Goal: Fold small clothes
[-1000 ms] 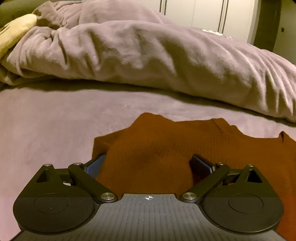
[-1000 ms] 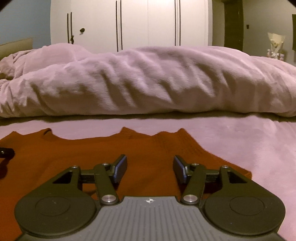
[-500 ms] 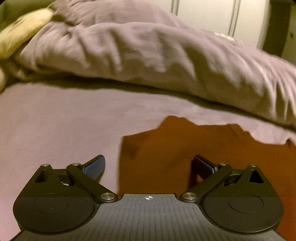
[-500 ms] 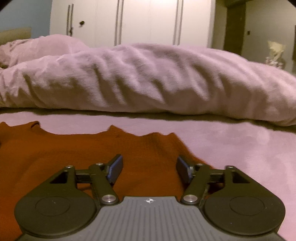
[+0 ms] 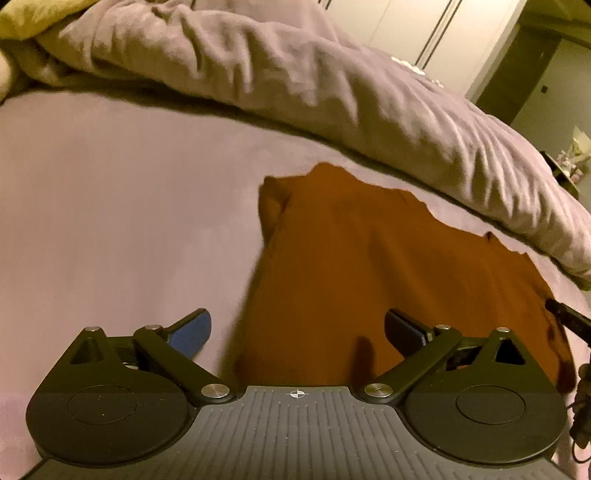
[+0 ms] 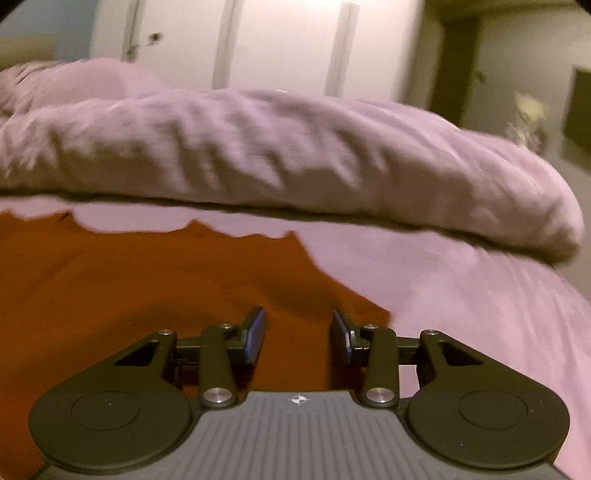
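Observation:
A rust-brown knitted garment lies spread flat on the mauve bed sheet. My left gripper is open wide above the garment's left edge, one finger over the sheet, the other over the cloth, holding nothing. In the right wrist view the garment fills the lower left. My right gripper is open and empty, just above the garment near its right corner. A tip of the right gripper shows at the right edge of the left wrist view.
A bunched mauve duvet lies across the bed behind the garment, also in the right wrist view. White wardrobe doors stand behind it. A yellow pillow is at the far left. Bare sheet lies right of the garment.
My left gripper has moved left and up, from over the garment's middle to its left edge. My right gripper has moved right toward the garment's right corner and its jaws have narrowed slightly.

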Available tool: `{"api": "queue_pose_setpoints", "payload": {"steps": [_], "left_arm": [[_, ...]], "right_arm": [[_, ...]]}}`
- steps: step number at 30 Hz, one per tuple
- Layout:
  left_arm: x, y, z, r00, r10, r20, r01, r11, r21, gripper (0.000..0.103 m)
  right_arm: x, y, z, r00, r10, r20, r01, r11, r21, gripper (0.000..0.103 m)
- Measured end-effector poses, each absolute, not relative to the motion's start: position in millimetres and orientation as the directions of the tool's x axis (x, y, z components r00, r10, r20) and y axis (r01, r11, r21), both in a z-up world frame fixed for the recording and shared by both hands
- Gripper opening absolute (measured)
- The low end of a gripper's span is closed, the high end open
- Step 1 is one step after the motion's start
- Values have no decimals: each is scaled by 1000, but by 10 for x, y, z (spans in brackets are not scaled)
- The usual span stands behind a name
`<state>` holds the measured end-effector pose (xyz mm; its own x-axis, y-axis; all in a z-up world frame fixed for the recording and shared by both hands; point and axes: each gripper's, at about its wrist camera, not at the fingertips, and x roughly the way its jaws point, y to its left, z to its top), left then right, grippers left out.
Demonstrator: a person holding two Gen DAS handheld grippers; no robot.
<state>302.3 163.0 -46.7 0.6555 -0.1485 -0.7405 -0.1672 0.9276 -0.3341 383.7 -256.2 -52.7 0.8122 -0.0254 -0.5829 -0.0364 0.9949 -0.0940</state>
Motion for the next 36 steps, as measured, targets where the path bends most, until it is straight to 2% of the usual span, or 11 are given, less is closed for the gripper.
{"api": "queue_pose_setpoints", "payload": {"steps": [3,6,8,11,13,18,28,32,33,34,36], "left_arm": [[2958,1677,-511,625,-206,-753,-202,889,-411,83],[2966,1697,-610,602,-255,-757,-232,851,-471,82],[3006,1707,-636,603,-262,-754,-240,841,-484,79],[3079,1781,-642,610,-278,-742,-301,784,-542,57],[3116,1811,-667,609,-284,-741,-330,758,-562,50],[3117,1874,-721,621,-310,-720,-353,710,-610,31],[3084,1878,-566,672,-321,-668,-308,699,-646,27],[3114,1852,-698,634,-301,-712,-350,710,-611,44],[3127,1851,-721,631,-305,-713,-356,703,-616,44],[3143,1847,-730,632,-304,-713,-363,696,-619,43],[3170,1828,-686,632,-297,-715,-367,699,-614,31]], "right_arm": [[3596,-2547,-404,823,92,-561,-120,993,-13,37],[3427,-2466,-456,792,184,-582,-213,977,19,37],[3395,-2445,-568,771,162,-616,-219,976,-17,37],[3379,-2516,-596,782,54,-621,-142,985,-93,38],[3383,-2595,-535,779,-14,-627,-75,991,-115,38],[3267,-2584,-399,792,61,-608,-111,993,-46,38],[3124,-1859,-429,759,239,-605,-278,960,30,38],[3113,-1720,-477,746,258,-614,-307,951,26,38],[3116,-1684,-505,742,254,-621,-312,950,16,38],[3121,-1642,-546,736,247,-631,-322,947,-4,39],[3093,-1599,-583,742,239,-626,-345,937,-51,39]]}}
